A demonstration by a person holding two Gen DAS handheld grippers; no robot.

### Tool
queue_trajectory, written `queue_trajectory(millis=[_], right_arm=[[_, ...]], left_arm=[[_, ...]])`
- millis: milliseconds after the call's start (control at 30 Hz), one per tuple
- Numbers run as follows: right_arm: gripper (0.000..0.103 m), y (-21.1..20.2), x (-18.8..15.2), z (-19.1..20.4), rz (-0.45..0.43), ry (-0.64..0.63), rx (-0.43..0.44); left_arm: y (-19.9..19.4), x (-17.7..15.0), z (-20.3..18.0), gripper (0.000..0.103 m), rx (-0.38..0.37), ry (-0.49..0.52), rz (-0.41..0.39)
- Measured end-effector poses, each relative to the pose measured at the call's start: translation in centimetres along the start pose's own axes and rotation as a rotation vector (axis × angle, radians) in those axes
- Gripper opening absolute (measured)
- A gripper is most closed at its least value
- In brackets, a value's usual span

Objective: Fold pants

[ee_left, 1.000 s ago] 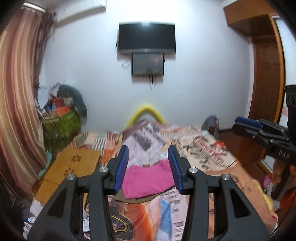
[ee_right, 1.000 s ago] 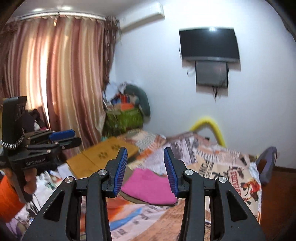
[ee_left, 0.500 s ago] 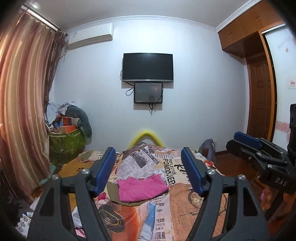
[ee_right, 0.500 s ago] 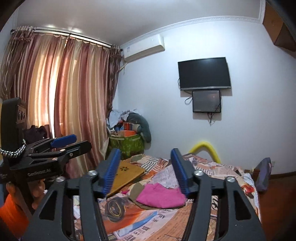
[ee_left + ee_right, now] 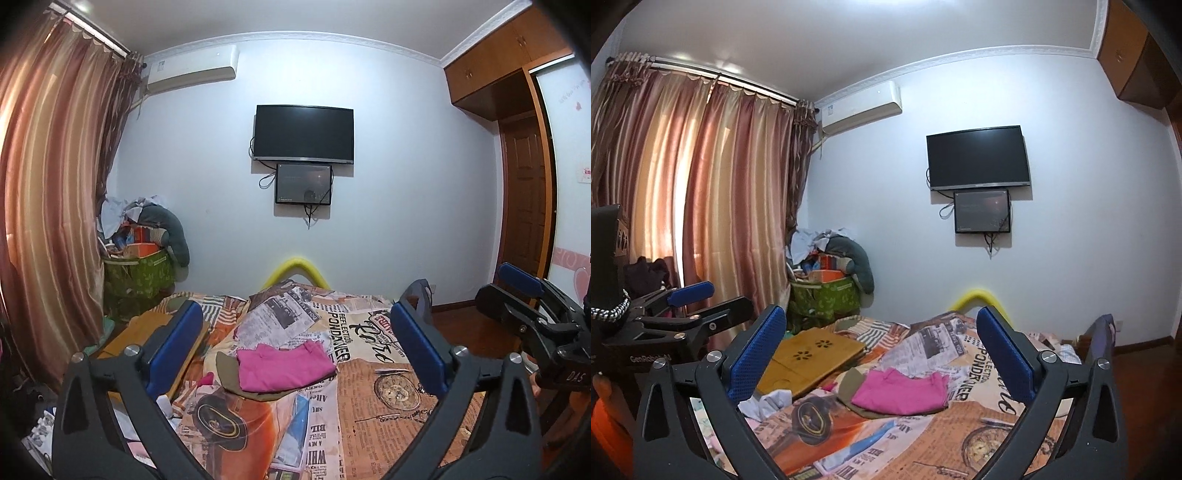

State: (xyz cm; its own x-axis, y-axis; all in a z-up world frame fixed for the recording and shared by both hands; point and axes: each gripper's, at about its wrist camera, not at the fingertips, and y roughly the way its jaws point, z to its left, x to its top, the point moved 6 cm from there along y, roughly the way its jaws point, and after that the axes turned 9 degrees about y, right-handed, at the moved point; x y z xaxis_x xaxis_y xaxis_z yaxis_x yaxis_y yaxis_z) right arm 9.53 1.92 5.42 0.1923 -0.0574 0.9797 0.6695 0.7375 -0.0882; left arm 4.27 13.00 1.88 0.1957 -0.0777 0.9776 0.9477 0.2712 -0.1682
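Pink pants [image 5: 284, 365] folded flat on bed [image 5: 388, 398], long axis left-right, left gripper [image 5: 295, 347] and right gripper [image 5: 882, 347] both spread wide, empty

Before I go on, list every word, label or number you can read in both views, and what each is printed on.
"DAS": white letters on the right gripper body, left wrist view.
"GenRobot.AI": on the left gripper body, right wrist view, partly blurred.
"REFLECTOR'S PONDANIER": large black print on the bedspread.
"NEW" and "WHO": seen inverted near the bedspread's front edge.
Wall sticker, air conditioner label, bedspread newsprint columns: too small to read.
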Motion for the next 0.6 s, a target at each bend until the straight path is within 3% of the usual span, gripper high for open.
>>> queue_trajectory(millis=[600], right_arm=[[0.103, -0.65, -0.45, -0.13, 0.025, 0.006, -0.008]], left_arm=[[-0.03, -0.72, -0.46, 0.103, 0.002, 0.007, 0.009]])
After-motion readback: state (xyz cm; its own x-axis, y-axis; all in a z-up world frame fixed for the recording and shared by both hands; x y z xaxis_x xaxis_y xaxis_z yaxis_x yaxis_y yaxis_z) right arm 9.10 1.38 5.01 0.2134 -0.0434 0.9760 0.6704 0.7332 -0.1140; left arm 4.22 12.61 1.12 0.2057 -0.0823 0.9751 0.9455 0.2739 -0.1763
